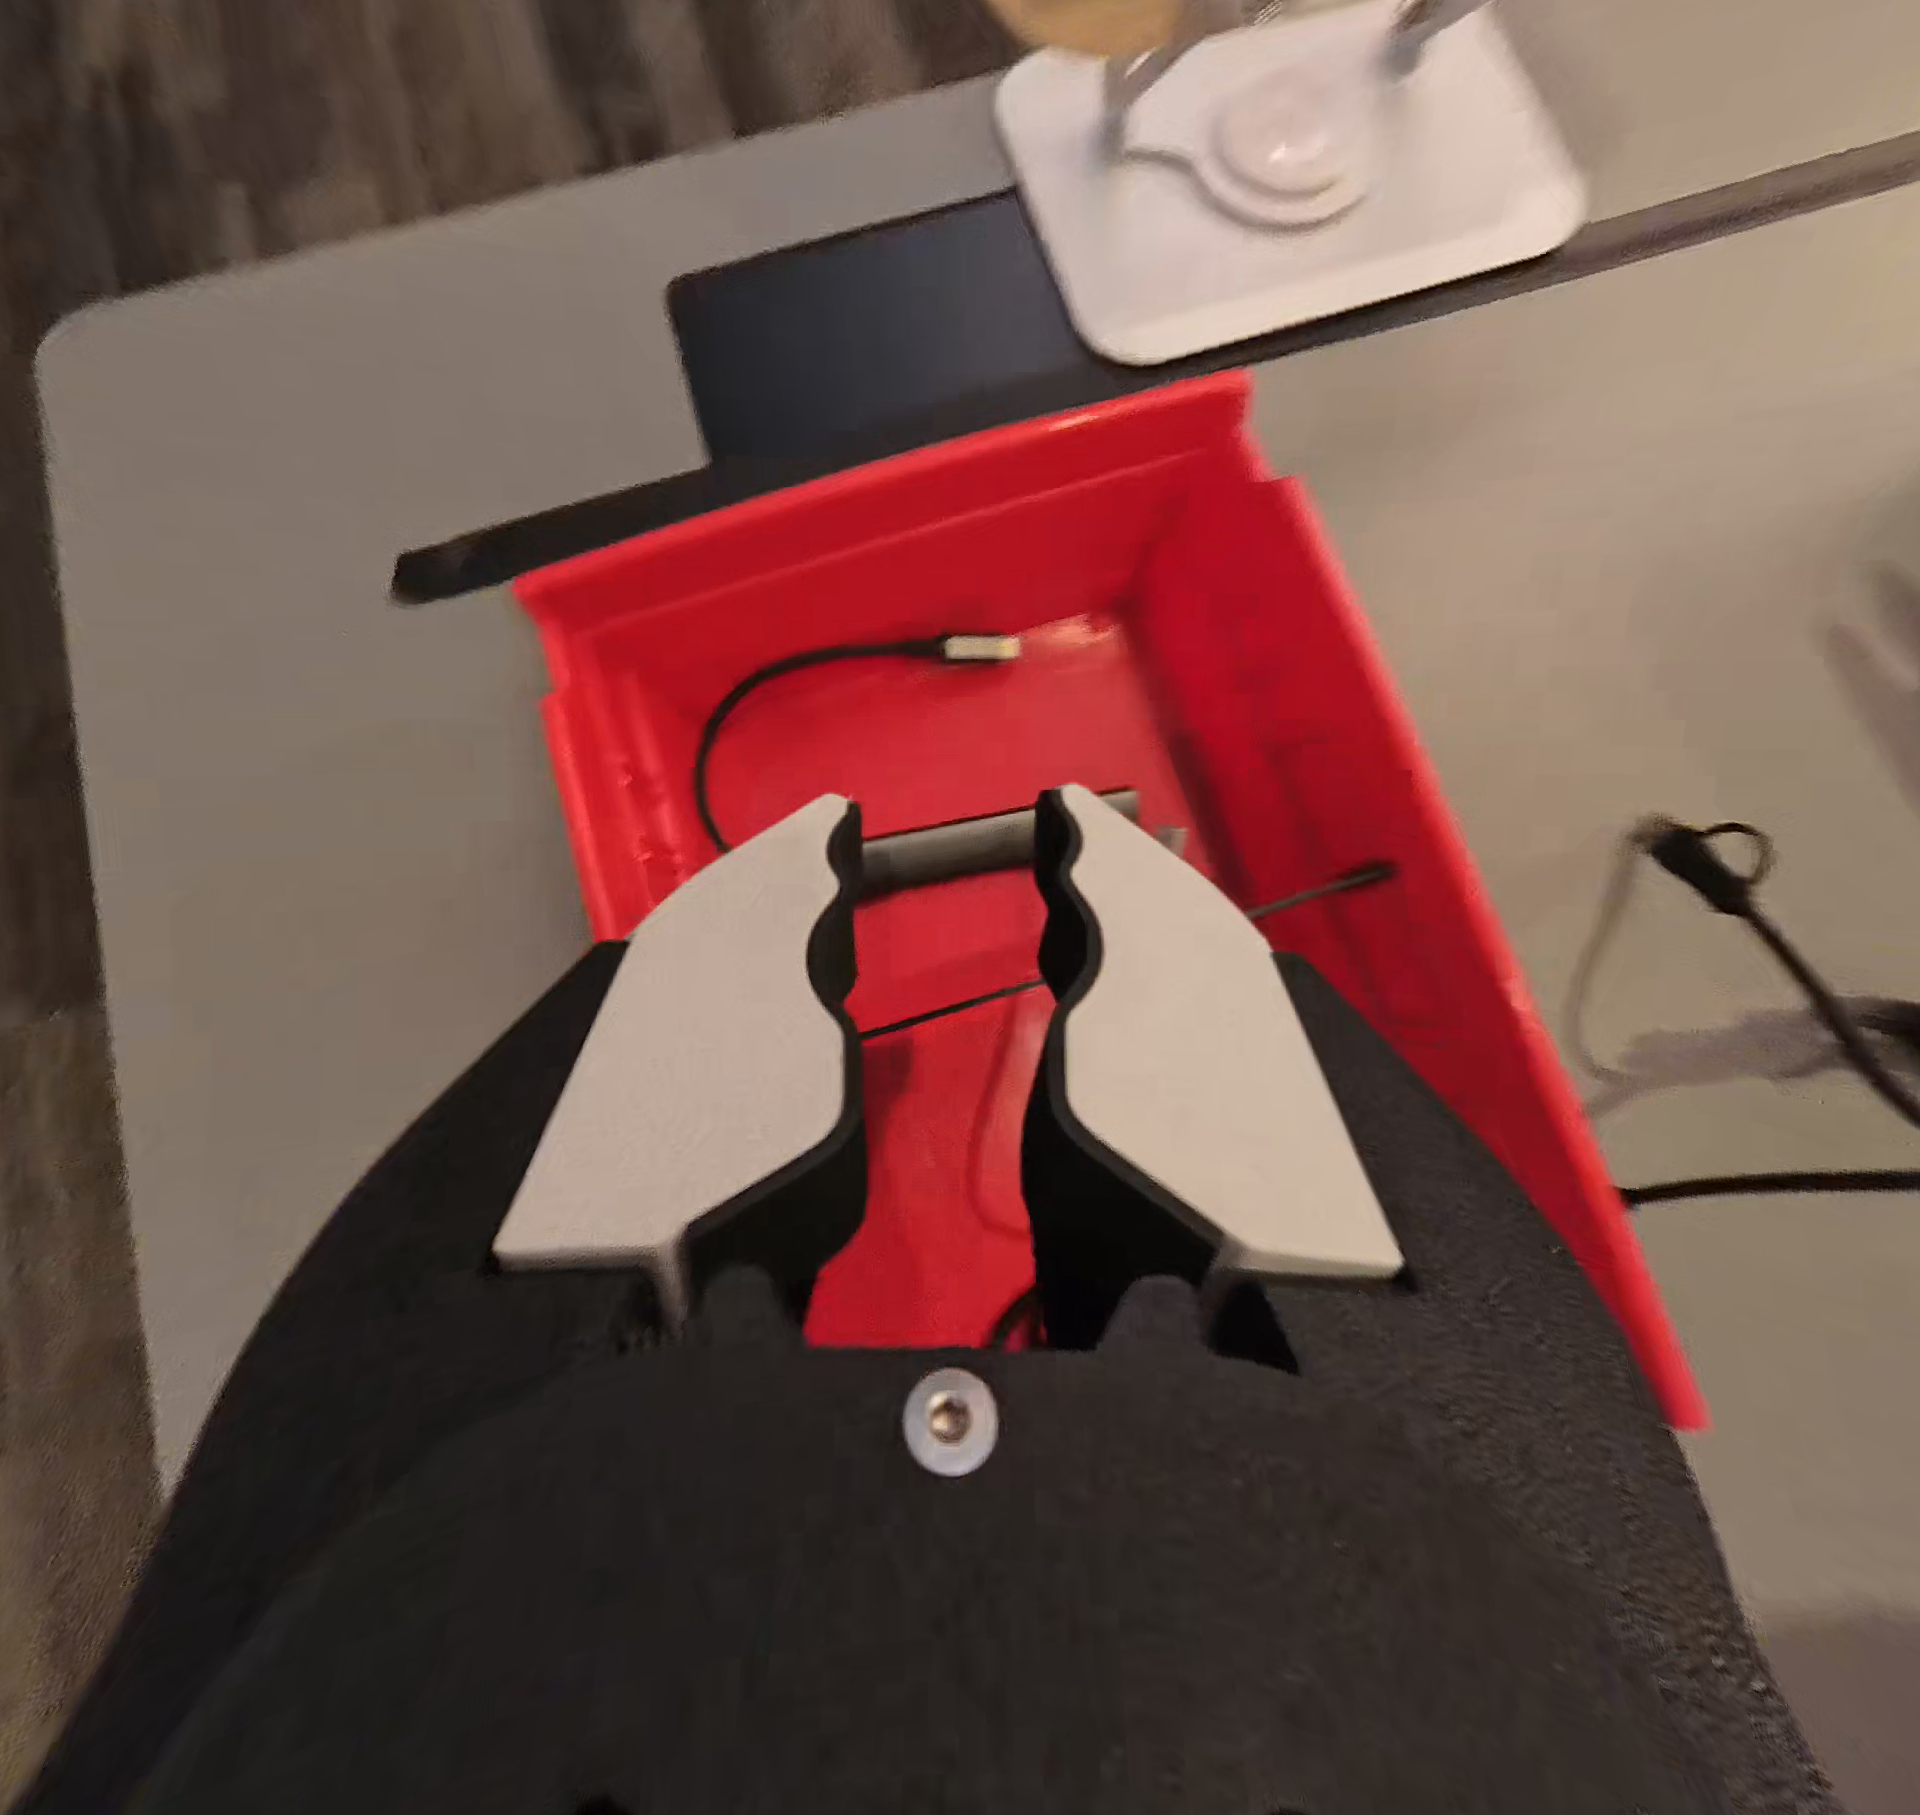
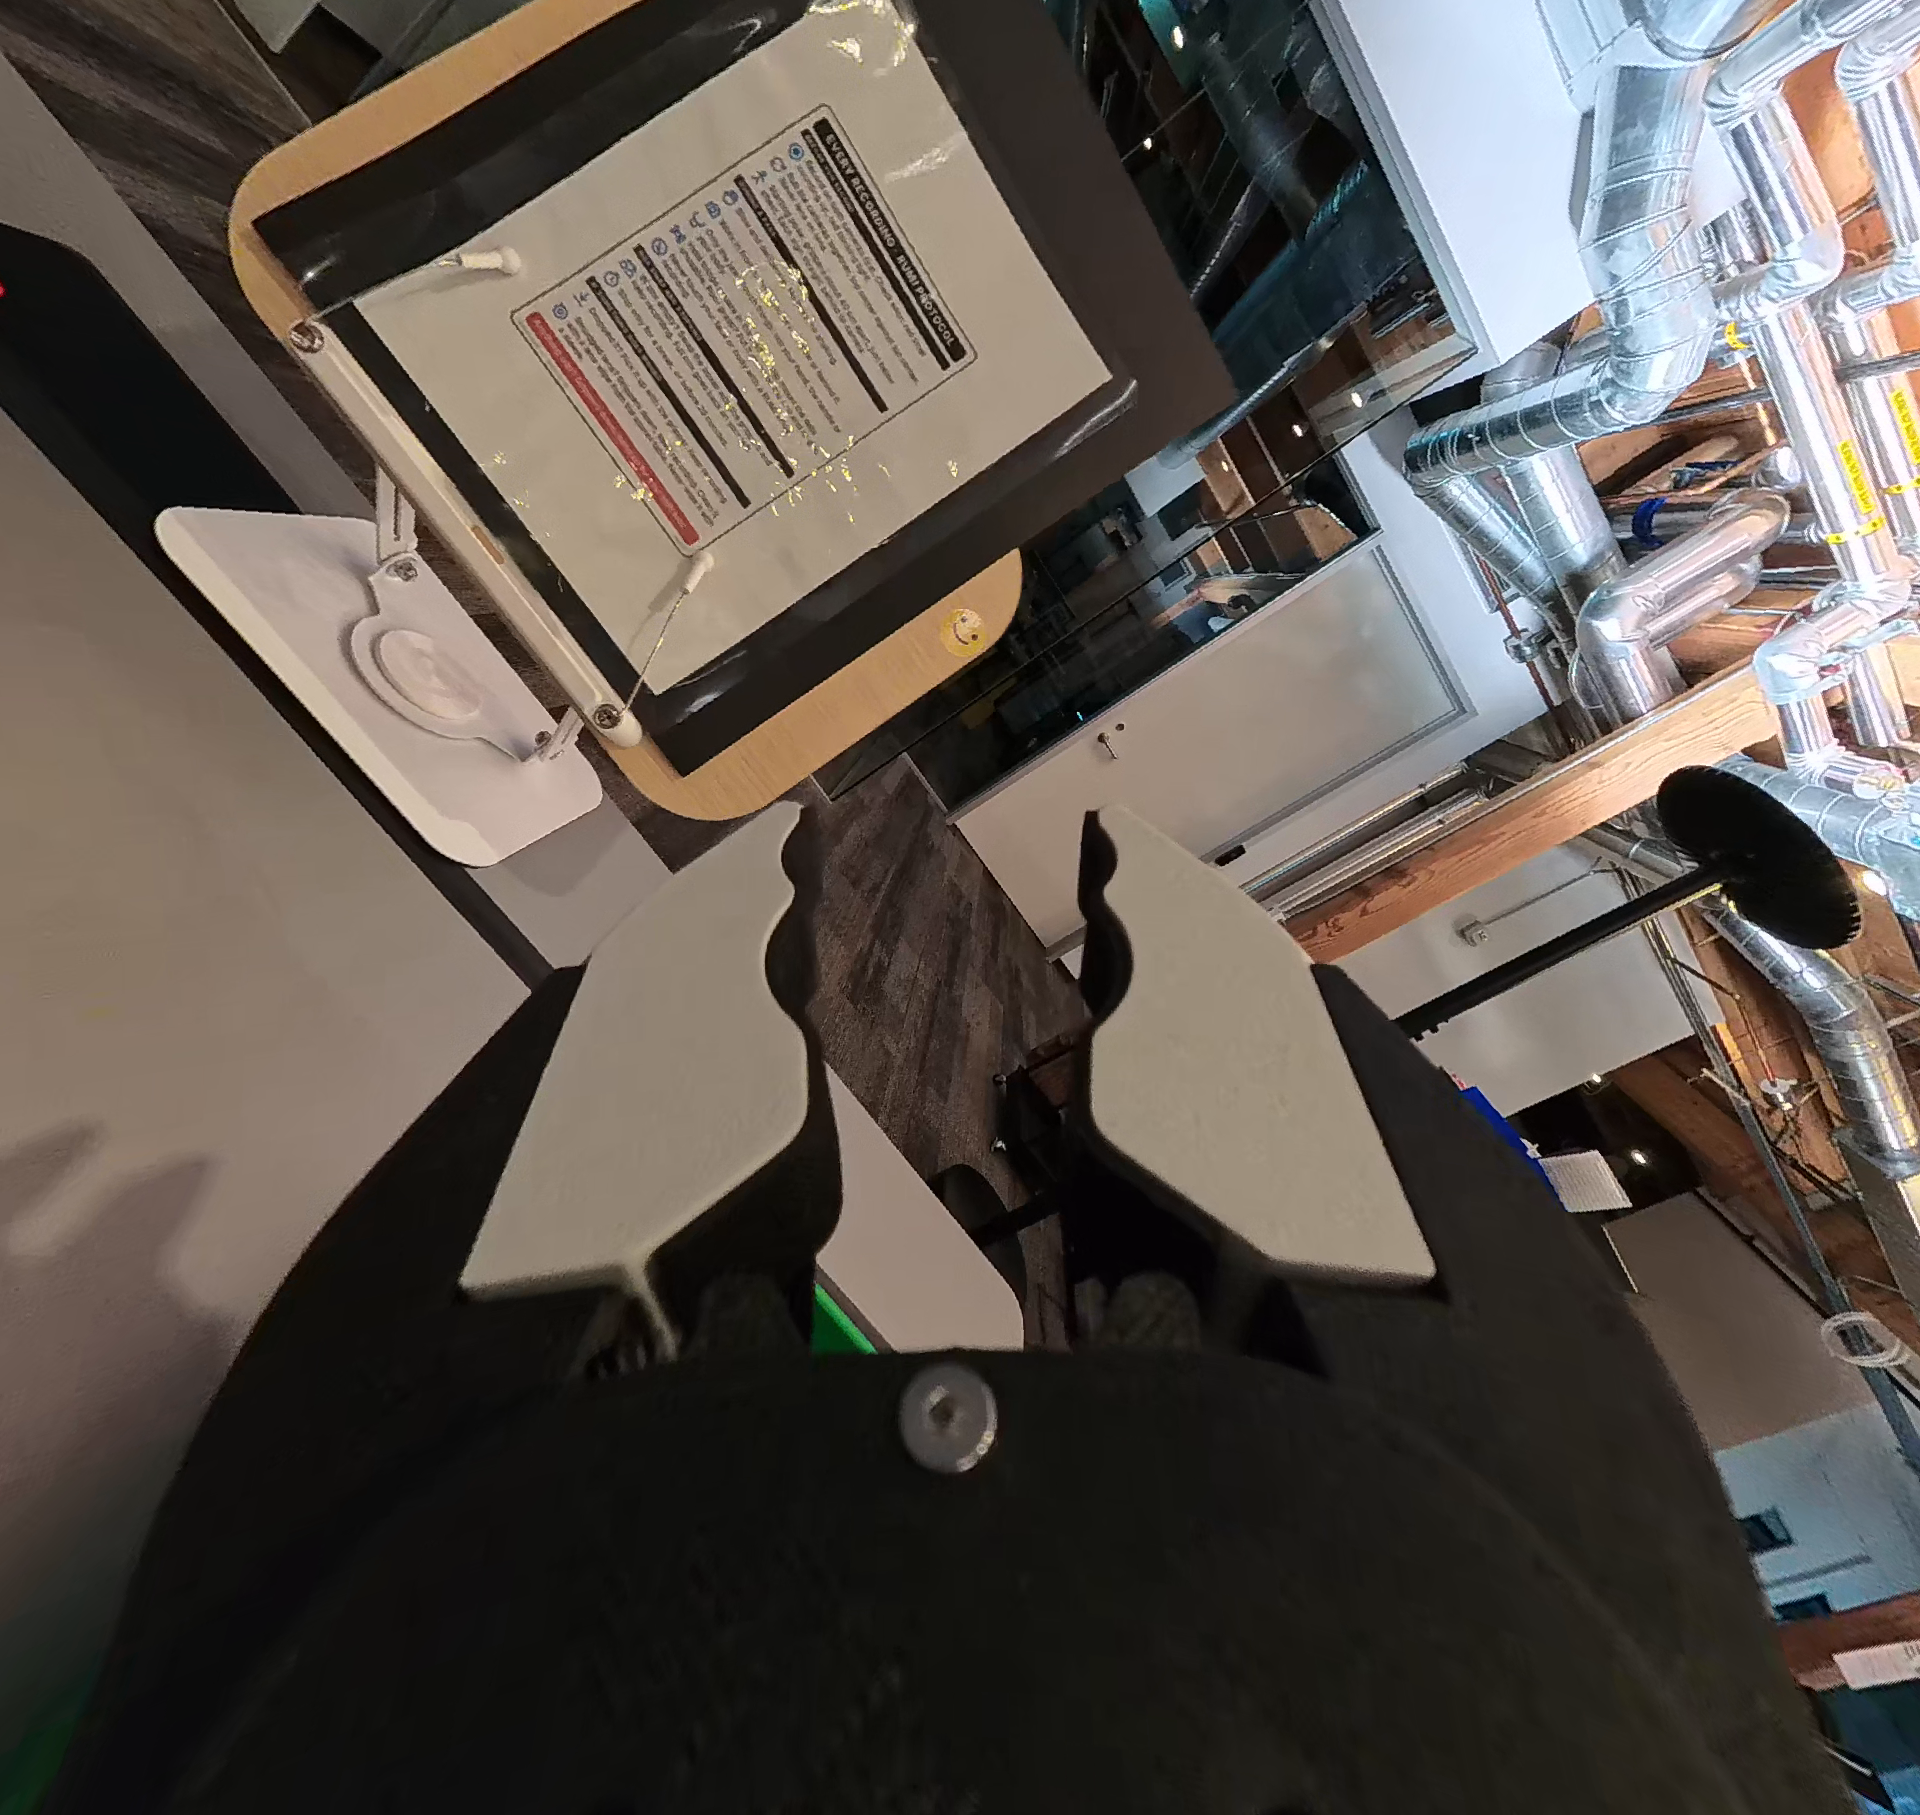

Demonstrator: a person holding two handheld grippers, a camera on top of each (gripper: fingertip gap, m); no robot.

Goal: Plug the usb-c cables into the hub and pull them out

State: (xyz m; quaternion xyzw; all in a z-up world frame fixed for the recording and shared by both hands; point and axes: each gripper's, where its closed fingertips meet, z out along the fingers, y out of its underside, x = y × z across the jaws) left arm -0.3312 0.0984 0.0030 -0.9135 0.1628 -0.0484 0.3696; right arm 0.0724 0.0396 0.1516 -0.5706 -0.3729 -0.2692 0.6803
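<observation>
- The grey counter is carrying a red bin holding the hub and its cable.
- The left gripper is hovering just above the hub, jaws parted, empty; blur could spoil aim.
- The right gripper is pointing away, jaws apart, empty.

You can see a printed sheet with a black heading bar, black lines and a red strip, clipped on a stand, plus yellow tags on ceiling pipes
</observation>
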